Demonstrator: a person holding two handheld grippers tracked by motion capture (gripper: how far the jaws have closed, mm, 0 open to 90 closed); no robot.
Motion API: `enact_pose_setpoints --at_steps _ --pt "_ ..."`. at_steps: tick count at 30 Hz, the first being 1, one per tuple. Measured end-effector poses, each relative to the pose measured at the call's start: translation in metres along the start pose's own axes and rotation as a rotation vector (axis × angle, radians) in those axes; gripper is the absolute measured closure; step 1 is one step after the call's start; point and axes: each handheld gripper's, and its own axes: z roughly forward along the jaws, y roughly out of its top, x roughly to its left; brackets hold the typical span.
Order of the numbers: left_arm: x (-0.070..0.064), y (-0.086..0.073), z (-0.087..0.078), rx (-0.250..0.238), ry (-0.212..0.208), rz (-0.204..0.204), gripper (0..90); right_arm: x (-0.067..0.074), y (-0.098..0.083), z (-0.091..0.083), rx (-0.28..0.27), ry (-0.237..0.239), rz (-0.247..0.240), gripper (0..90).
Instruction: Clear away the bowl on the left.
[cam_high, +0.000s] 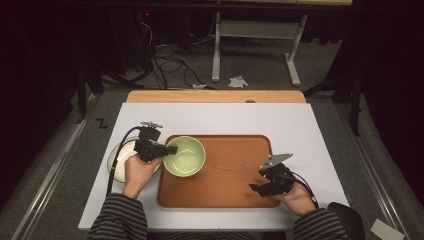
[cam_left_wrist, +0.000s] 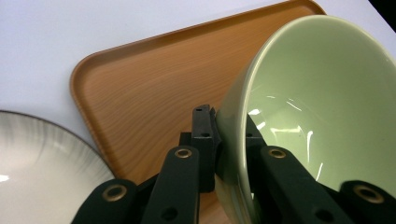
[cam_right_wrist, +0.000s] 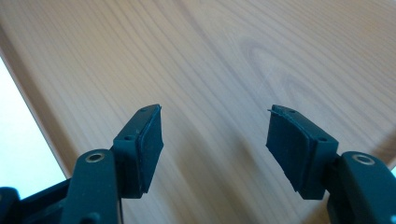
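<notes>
A pale green bowl (cam_high: 185, 156) sits over the left end of the wooden tray (cam_high: 235, 175). My left gripper (cam_high: 170, 150) is shut on the bowl's left rim, one jaw inside and one outside. In the left gripper view the green bowl (cam_left_wrist: 317, 93) is tilted, its wall clamped between the black pads (cam_left_wrist: 205, 135). My right gripper (cam_high: 257, 187) hovers over the tray's lower right corner, open. In the right gripper view its gripper (cam_right_wrist: 215, 135) stands wide apart over the bare tray wood (cam_right_wrist: 210, 60) with nothing between its jaws.
A white plate (cam_high: 118, 161) with a dark rim lies left of the tray under my left hand, also seen as the white plate (cam_left_wrist: 37, 163). The tray rests on a white board (cam_high: 220, 117) on the table. Cables and a stand's legs lie on the floor beyond.
</notes>
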Motion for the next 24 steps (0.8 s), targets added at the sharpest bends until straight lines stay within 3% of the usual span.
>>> enact_pose_setpoints --at_steps 6,14,24 --pt "-0.006 0.005 0.010 0.017 -0.027 0.013 82.9 -0.001 0.000 0.000 -0.007 0.006 -0.005 37.4" --pt "-0.020 0.012 0.025 0.050 -0.028 0.060 82.9 -0.001 0.000 0.000 -0.006 0.005 0.000 37.4" --pt "-0.031 0.014 0.047 0.085 -0.049 0.067 82.8 -0.001 0.000 -0.001 -0.007 0.003 0.003 37.4"
